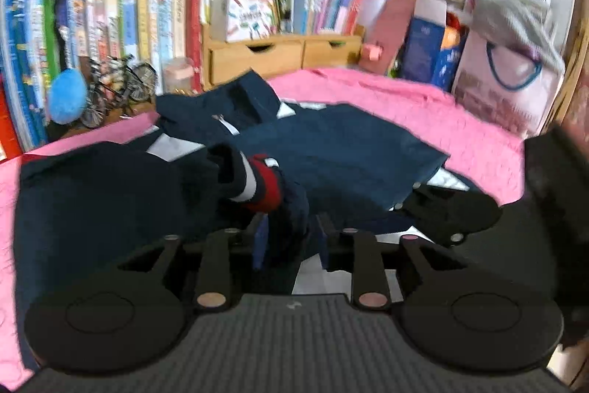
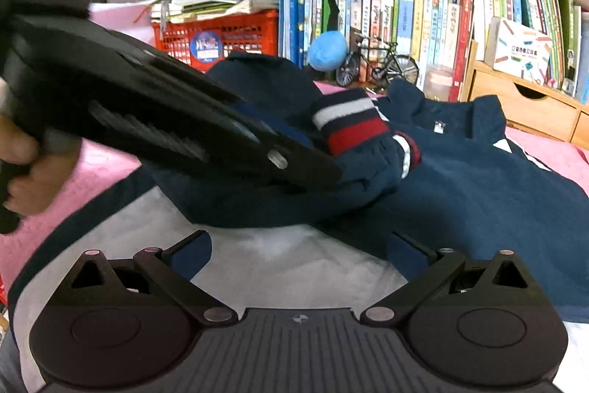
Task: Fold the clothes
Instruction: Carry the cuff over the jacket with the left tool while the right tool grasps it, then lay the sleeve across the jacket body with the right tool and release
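On my far left, in the right wrist view, a hand (image 2: 25,168) grips the handle of the left gripper (image 2: 333,172), which reaches in slantwise across the navy jacket (image 2: 478,194). Its tip sits at the jacket's sleeve, just below the striped cuff (image 2: 349,124) with its white and red bands. From the left wrist view I see that same sleeve (image 1: 291,209) bunched between the left gripper's (image 1: 291,238) narrow-set fingers; the blur is heavy there, so I would say the pads are probably still pinching cloth, but I cannot be sure they press on it. The cuff lies folded inward over the jacket's middle. The jacket is spread on a pink blanket (image 1: 423,113), collar toward the bookshelf (image 1: 147,17).

Moving right, my right gripper (image 2: 300,256) stands with its fingers well apart, hovering over the pale grey lining (image 2: 279,264) at the near edge of the jacket, nothing between them. Behind it stand a model bicycle (image 2: 379,65) and a wooden drawer box (image 2: 522,105).
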